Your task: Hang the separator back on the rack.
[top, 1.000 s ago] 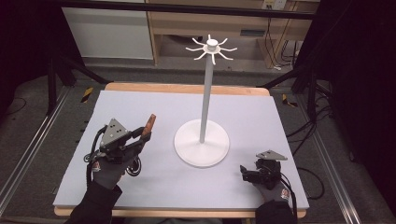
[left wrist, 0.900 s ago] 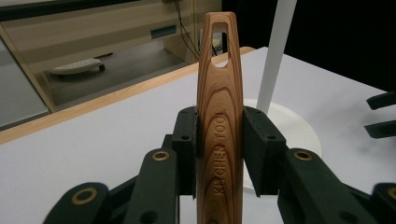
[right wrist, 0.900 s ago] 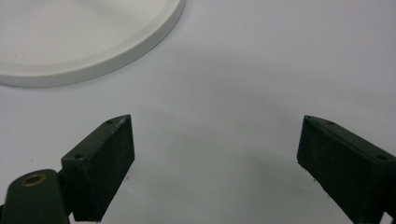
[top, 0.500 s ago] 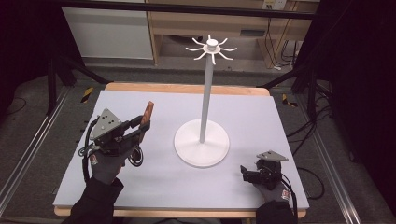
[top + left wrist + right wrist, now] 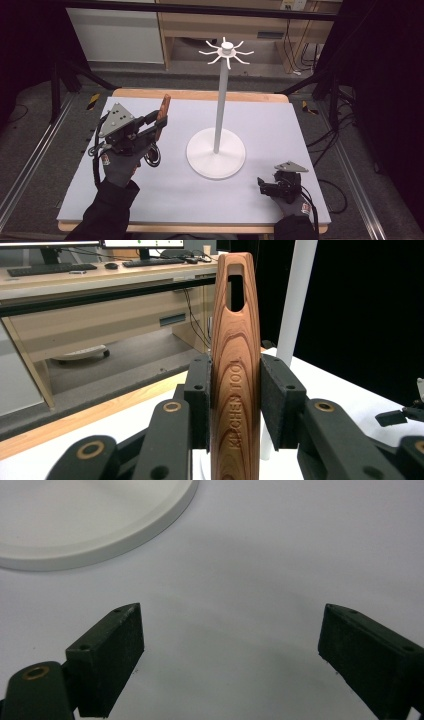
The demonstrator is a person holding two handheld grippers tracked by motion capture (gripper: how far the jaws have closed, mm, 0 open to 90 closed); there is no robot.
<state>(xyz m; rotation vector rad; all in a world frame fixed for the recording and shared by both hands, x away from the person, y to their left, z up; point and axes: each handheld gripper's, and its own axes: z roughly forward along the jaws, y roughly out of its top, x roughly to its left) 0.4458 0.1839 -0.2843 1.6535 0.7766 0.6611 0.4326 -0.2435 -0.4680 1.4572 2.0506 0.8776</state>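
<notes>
Reddish-brown wooden kitchen-tool handle (image 5: 235, 375), grain swirled, "KITCHEN TOOL" stamped along it, slotted hanging hole near its tip. Clamped between the pads of the left gripper (image 5: 156, 122), held above the table's left half, left of the white stand with hooked crown (image 5: 216, 150). Compared with a second ago: lifted higher, handle tilted more upright. Right gripper (image 5: 261, 186) resting low on the grey mat (image 5: 175, 195), jaws spread wide, holding nothing, unmoved.
</notes>
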